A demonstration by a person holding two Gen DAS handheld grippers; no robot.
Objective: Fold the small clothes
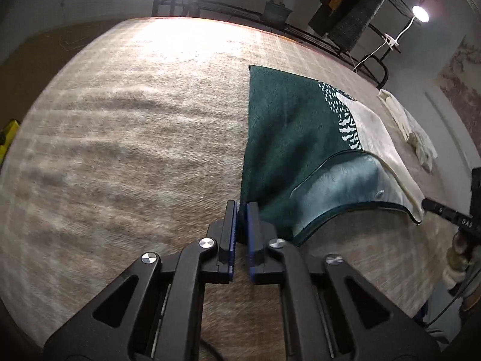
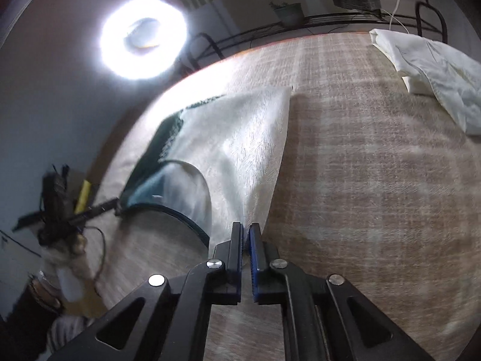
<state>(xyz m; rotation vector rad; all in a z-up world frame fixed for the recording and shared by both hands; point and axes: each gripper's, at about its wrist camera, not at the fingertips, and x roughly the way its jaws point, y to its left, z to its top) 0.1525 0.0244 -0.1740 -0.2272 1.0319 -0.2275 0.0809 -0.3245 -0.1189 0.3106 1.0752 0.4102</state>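
Off past the right fingers, up and to their right, there's a crumpled white garment [image 2: 433, 75] lying on the counter [image 2: 375, 195], well apart from the action; in the left view it's the same pale heap [image 1: 412, 126] far off to the right of the fingers. A ring light [image 2: 142, 37] glares beyond the counter's far edge, with a small potted plant [image 2: 287, 12] on a rack back there, and a little lamp [image 1: 421, 13] shows in the left view. Nothing sits between either set of fingers and the cloth. The green-and-cream top [image 1: 300, 138] is stretched out right ahead of both. The left gripper [image 1: 243, 207] has its fingers pinched narrow on the dark green corner, cloth between the blue pads. The right gripper [image 2: 246, 228] is clamped the same way on the cream corner [image 2: 240, 156], lifting that edge off the counter so the neckline sags between the two.
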